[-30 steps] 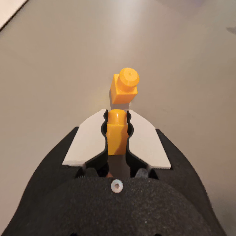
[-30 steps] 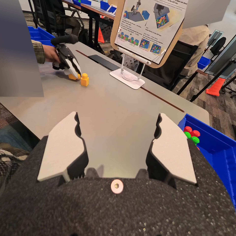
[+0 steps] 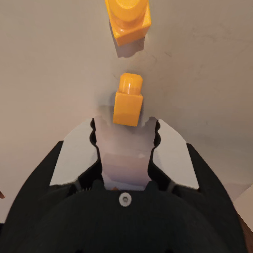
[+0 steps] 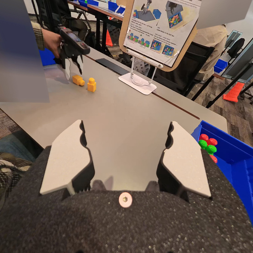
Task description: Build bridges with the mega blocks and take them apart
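Two orange single-stud mega blocks sit on the grey table (image 4: 123, 109), near its far left side. One block (image 3: 126, 105) lies on its side just ahead of the left gripper (image 3: 125, 120), its stud pointing away; the other block (image 3: 130, 23) stands upright just beyond it, apart from it. The left gripper's jaws are parted and hold nothing. In the right wrist view it hangs tilted over the lying block (image 4: 78, 80), held by a hand (image 4: 51, 41), with the upright block (image 4: 91, 84) beside. The right gripper (image 4: 126, 123) hovers over bare table, jaws wide apart and empty. A blue bin (image 4: 232, 150) with red and green blocks (image 4: 208, 146) sits at the right edge. A clipboard on a stand (image 4: 157, 34) stands at the table's far side.
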A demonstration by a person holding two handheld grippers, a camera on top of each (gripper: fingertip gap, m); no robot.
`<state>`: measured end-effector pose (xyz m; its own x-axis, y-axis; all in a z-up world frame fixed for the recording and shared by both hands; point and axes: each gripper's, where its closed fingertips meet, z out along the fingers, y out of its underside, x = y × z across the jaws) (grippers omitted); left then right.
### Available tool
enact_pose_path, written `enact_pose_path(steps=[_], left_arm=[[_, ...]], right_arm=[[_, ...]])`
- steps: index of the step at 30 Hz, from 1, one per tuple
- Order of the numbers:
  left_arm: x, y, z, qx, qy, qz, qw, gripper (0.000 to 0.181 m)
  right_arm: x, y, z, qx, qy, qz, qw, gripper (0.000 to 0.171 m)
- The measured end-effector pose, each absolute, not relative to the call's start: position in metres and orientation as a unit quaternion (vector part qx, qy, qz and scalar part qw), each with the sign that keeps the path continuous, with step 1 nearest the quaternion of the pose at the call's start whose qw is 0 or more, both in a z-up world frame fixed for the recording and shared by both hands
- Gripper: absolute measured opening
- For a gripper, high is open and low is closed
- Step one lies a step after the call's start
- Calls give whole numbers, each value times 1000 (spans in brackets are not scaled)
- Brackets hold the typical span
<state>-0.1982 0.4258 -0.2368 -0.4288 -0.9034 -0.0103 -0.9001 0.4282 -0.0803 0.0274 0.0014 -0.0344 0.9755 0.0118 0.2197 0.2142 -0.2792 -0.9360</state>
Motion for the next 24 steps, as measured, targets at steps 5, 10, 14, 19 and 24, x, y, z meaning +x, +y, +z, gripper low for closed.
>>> enact_pose_path(steps=[5, 10, 14, 19, 24], left_arm=[[-188, 417, -235, -533, 844, -48, 32, 80], [-165, 398, -211, -538, 821, -170, 86, 65], [-125, 372, -116, -524, 694, -434, 237, 79], [-132, 386, 18, -419, 437, -644, 467, 136], [-155, 369, 45, -346, 425, -690, 473, 89]], right_arm=[[28, 0, -34, -795, -69, -86, 596, 114], [29, -3, -35, -794, -65, -87, 599, 114], [32, -5, -35, -792, -59, -85, 602, 114], [25, 4, -37, -790, -71, -73, 604, 114], [22, 2, -33, -786, -74, -75, 609, 115]])
